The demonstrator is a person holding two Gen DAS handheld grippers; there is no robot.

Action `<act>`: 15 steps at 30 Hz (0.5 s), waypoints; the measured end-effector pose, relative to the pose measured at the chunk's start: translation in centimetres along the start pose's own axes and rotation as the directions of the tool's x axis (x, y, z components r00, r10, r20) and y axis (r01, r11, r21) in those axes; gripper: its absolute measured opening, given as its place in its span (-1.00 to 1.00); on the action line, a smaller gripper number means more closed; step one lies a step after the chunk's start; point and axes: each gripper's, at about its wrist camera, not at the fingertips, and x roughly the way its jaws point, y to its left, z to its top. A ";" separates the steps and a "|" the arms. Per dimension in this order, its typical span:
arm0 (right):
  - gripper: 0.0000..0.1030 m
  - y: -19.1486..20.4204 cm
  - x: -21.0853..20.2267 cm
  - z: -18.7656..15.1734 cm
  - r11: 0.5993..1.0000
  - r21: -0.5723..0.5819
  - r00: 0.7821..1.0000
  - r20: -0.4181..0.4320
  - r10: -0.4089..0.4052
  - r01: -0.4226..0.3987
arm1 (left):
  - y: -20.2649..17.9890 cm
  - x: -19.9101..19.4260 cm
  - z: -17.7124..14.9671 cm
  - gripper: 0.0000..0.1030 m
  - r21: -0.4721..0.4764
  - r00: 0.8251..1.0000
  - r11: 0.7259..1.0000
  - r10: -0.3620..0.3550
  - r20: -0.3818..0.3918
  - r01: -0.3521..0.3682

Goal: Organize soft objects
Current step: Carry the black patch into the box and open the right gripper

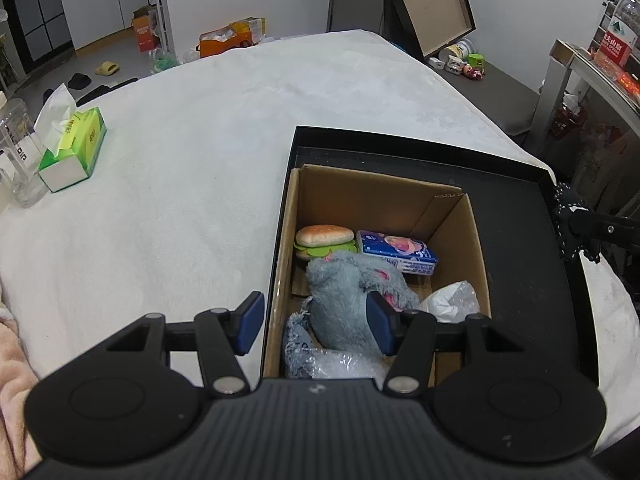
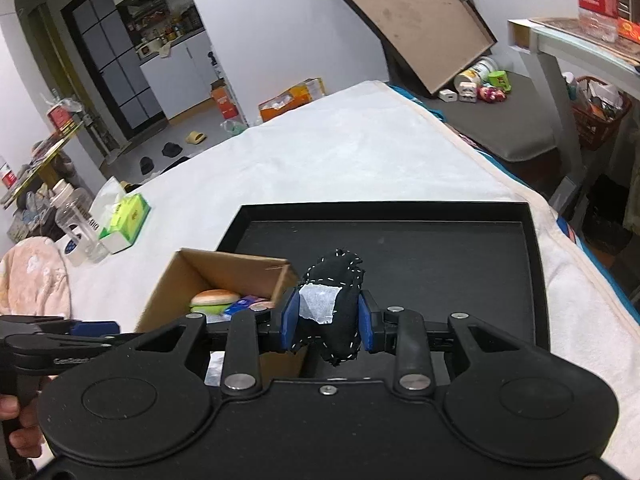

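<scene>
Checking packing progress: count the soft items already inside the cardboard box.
3 clearly: a burger toy at the far left, a blue tissue pack beside it, a grey plush in front. Crinkled plastic wrap may hide more.

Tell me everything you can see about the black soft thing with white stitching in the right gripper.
The black fabric pouch with white dashed stitching looks soft and stuffed, with a white patch on its front. The right gripper clamps it between blue pads, holding it upright above the black tray, beside the cardboard box.
</scene>
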 end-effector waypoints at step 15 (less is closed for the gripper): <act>-0.39 6.4 -0.9 -1.1 0.996 -0.082 0.999 -0.029 0.025 -0.027 | 2.0 -0.5 -1.7 0.05 -0.001 0.998 0.998 -0.066 -0.002 0.066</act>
